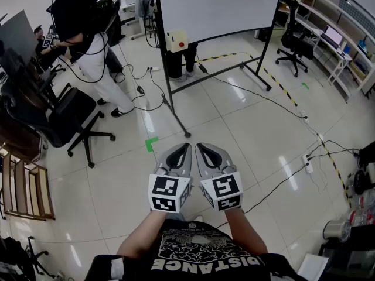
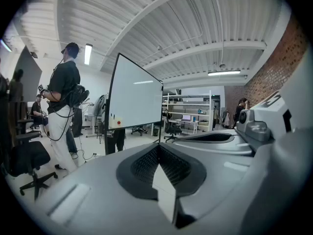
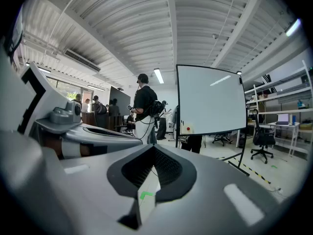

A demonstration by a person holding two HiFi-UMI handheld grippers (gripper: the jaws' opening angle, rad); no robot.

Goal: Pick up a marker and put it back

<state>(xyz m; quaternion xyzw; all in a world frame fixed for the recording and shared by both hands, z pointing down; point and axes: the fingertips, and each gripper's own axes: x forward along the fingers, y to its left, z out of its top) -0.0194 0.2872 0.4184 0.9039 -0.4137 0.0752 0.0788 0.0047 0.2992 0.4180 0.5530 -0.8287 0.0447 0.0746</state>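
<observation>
I hold two grippers side by side above the tiled floor: the left gripper (image 1: pixel 187 147) and the right gripper (image 1: pixel 198 147), each with its jaws pressed together on nothing. Ahead stands one whiteboard (image 1: pixel 217 7) carrying one beige box with a red button (image 1: pixel 176 41). I cannot tell where the marker is. I count two black office chairs (image 1: pixel 64 119) (image 1: pixel 294 40), one standing person (image 1: pixel 82 16) and one green tape mark (image 1: pixel 152 143). My shirt (image 1: pixel 202 253) reads "DISTANCE".

Head view downward; gripper views toward whiteboard (image 3: pixel 210 99)
</observation>
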